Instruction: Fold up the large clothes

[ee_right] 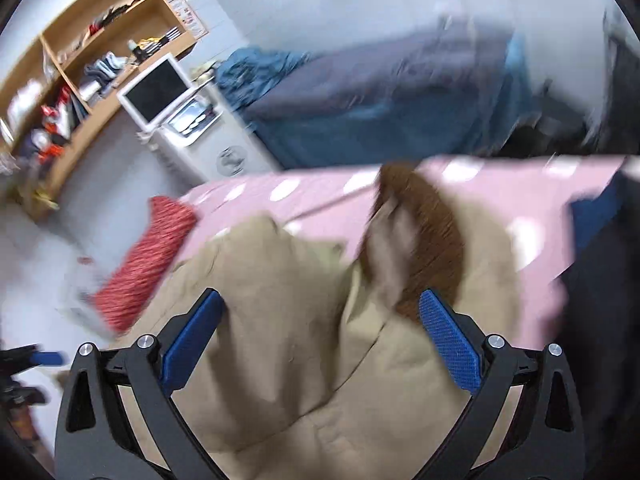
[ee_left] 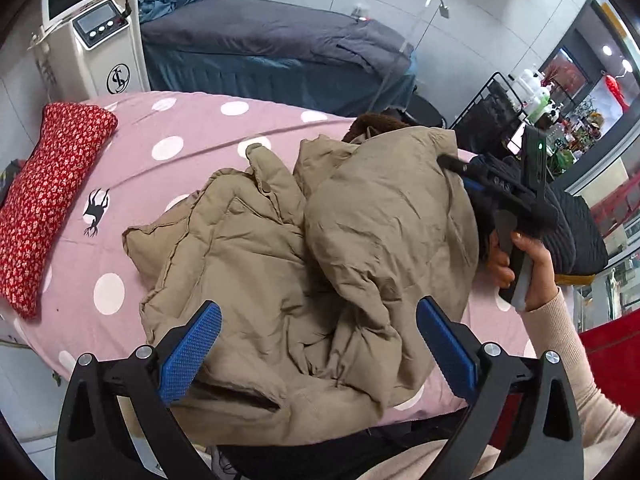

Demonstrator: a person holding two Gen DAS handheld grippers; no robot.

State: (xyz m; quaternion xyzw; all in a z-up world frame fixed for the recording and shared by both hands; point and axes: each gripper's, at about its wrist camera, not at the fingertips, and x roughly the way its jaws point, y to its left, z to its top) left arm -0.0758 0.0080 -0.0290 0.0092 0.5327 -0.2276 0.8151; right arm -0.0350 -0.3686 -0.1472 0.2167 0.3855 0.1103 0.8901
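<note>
Both my grippers spread wide over the crumpled tan jacket (ee_left: 320, 264) on the pink polka-dot bed (ee_left: 168, 132).

My left gripper (ee_left: 318, 354) hangs open above the jacket's near edge, pinching nothing. My right gripper (ee_right: 320, 350) is open too, over tan fabric, with the brown fur trim (ee_right: 424, 236) at one o'clock; that view is blurred. In the left view my right hand (ee_left: 524, 264) grips its handle at three o'clock, and a red floral pillow (ee_left: 48, 200) lies at nine o'clock.
</note>
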